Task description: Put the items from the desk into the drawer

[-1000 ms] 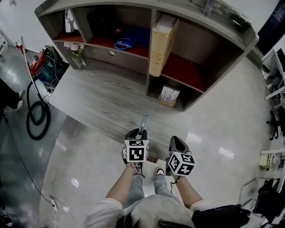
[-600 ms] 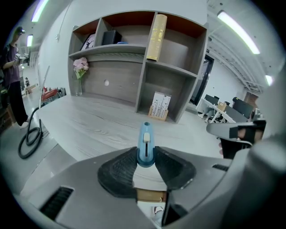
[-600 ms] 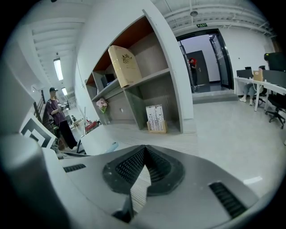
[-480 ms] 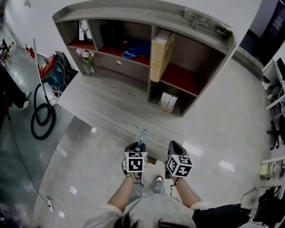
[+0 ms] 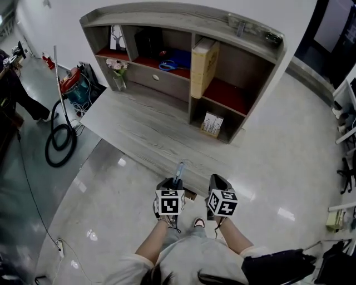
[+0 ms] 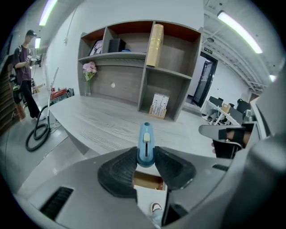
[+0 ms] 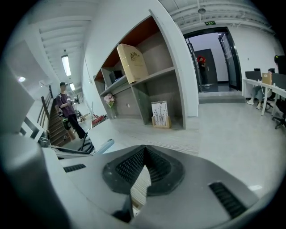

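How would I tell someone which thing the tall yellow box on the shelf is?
Start at the grey shelf unit at the far side of the desk. In its upper right compartment, beside the middle divider, stands the yellow box. It is the tallest thing there, far bigger than the small printed box below.

Cutter (image 6: pixel 145 145): light blue, cream slider. Left gripper (image 6: pixel 145 155) pads (image 6: pixel 117 172): black, ribbed. Marker cubes (image 5: pixel 169 202): black-and-white squares. Desk (image 5: pixel 139 131): grey woodgrain. Shelf unit (image 5: pixel 245 72): grey, red-brown floors; box (image 5: pixel 203 58) inside it tan.
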A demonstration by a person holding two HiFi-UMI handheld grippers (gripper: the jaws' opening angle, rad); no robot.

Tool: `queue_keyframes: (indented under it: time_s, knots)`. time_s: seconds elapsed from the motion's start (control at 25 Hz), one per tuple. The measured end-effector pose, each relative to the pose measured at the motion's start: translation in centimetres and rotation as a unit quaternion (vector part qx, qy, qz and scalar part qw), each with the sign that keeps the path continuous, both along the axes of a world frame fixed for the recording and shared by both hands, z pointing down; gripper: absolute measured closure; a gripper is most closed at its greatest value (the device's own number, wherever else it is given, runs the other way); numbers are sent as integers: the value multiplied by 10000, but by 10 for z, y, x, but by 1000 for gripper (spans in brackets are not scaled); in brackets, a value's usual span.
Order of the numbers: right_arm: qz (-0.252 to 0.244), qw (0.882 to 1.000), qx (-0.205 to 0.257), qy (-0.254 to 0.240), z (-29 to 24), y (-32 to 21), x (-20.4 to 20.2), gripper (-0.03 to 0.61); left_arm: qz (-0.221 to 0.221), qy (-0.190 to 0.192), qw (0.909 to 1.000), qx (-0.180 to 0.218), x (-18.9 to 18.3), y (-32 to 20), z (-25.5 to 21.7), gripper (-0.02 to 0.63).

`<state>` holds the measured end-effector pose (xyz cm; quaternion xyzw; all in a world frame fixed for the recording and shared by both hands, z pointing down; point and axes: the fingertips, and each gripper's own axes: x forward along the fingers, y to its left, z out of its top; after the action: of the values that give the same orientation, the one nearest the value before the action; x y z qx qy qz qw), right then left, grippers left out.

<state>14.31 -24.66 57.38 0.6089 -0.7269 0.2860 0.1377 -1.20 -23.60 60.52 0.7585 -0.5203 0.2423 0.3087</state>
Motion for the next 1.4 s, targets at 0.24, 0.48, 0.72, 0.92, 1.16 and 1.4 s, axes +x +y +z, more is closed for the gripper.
queue_keyframes:
  time_s: [0.24,0.48,0.72,0.92,1.16,1.4]
  knots:
    - [-365,9993,-15,19,1,8,-9,580,-299,-36,9995,-61,-9,22,1,483]
    - [-685,9976,-72,38,7,13,-17,580,-598,-43,9982,-98,-15,39,7,483]
    - [-876,9960,-156,-18,18,15,-27,580,-875,-8,9958,-269,-22,56,21,483]
    - [-1001,9946,-255,-54,29,13,-34,580,-1053,8,9935,-423,-27,65,36,483]
    - [-1124,9928,-421,-27,52,13,-46,580,-1150,30,9914,-617,-33,72,62,483]
    - [-1185,9915,-545,-49,66,12,-53,580,-1098,111,9891,-971,-28,88,90,483]
